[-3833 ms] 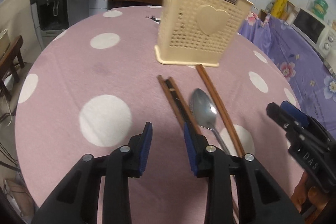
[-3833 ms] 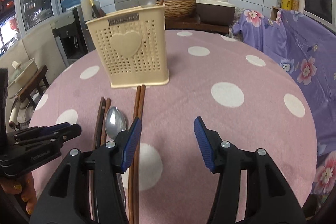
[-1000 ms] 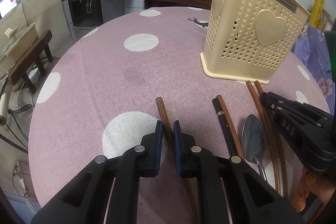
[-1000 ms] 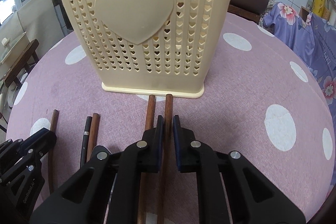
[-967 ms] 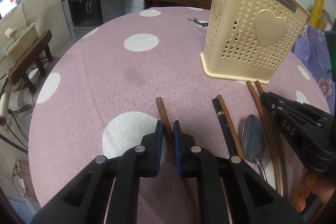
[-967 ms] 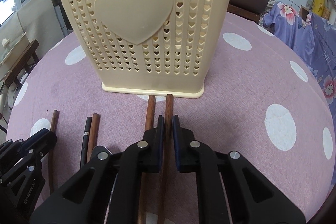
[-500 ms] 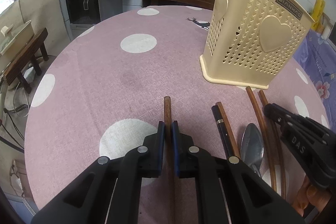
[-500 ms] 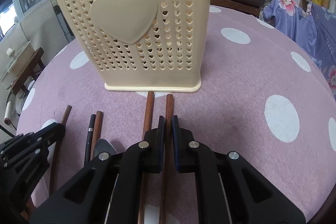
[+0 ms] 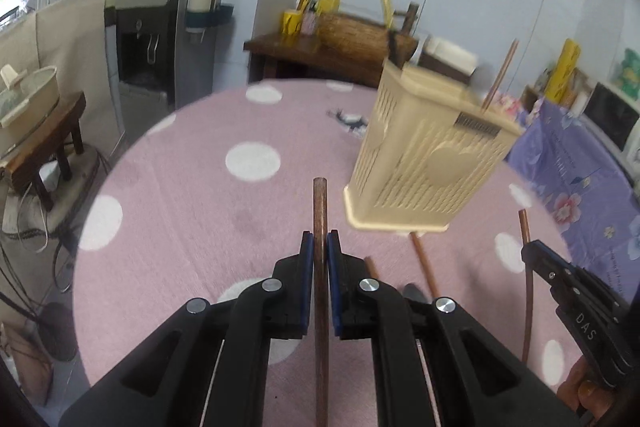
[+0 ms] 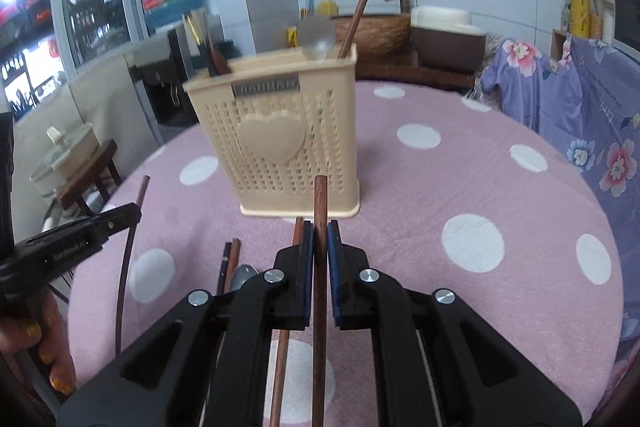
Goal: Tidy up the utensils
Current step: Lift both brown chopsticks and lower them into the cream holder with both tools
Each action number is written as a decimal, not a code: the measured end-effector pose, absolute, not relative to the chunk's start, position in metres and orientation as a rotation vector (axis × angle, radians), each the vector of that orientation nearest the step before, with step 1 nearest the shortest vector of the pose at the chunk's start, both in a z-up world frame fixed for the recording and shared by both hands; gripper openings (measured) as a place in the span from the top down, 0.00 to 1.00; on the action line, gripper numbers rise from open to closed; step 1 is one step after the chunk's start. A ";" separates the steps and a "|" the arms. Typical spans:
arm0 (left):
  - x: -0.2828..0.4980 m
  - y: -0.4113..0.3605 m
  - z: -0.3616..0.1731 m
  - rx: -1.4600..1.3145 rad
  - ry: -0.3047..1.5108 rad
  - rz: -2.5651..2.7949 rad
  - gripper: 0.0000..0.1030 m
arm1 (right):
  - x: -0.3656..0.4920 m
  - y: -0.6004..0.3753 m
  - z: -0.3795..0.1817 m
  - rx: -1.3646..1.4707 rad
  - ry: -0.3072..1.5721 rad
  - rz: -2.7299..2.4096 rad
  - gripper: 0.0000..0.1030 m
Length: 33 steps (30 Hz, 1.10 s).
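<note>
A: We noted the left gripper (image 9: 320, 251) pinching a brown chopstick (image 9: 320, 211) at frame centre, pads pressed on the shaft, tip poking out ahead. The right gripper (image 10: 320, 239) clamped a second chopstick (image 10: 320, 203) the same way.

B: Both sticks ran lengthwise between the fingers, we judged so each could be tipped and dropped into the cream utensil basket (image 10: 276, 139), which stood upright at mid-frame on the pink dotted tablecloth (image 10: 472, 187).

A: The basket already held a chopstick (image 10: 360, 7), a spoon bowl and dark handles at its rim; we thought those might crowd the opening.

B: Low in the right view, one chopstick (image 10: 297, 231), a darker pair (image 10: 230, 263) and a spoon (image 10: 244, 273) lay flat near the basket's foot, unsorted. Nothing stood between the grippers and the basket.
</note>
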State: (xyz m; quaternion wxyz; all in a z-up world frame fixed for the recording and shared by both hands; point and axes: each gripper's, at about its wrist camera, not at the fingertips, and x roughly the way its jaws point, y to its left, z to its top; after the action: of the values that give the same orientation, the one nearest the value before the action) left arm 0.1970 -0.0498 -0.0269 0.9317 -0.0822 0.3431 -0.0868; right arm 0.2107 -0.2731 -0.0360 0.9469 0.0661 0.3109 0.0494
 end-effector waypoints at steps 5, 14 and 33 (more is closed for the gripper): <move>0.178 -0.039 0.017 -0.183 0.580 -0.236 0.92 | 0.179 -0.293 0.002 0.153 0.520 0.095 0.92; 0.171 -0.037 0.060 -0.175 0.461 -0.284 0.92 | 0.143 -0.316 0.058 0.175 0.389 0.082 0.93; 0.192 -0.031 0.106 -0.197 0.467 -0.382 0.92 | 0.169 -0.298 0.096 0.111 0.361 0.099 0.92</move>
State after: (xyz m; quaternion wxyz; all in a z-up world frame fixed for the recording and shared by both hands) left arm 0.1925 -0.0313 0.1059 0.9501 -0.0969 0.2295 -0.1878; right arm 0.1691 -0.2978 0.0957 0.9810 0.0550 0.1796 0.0491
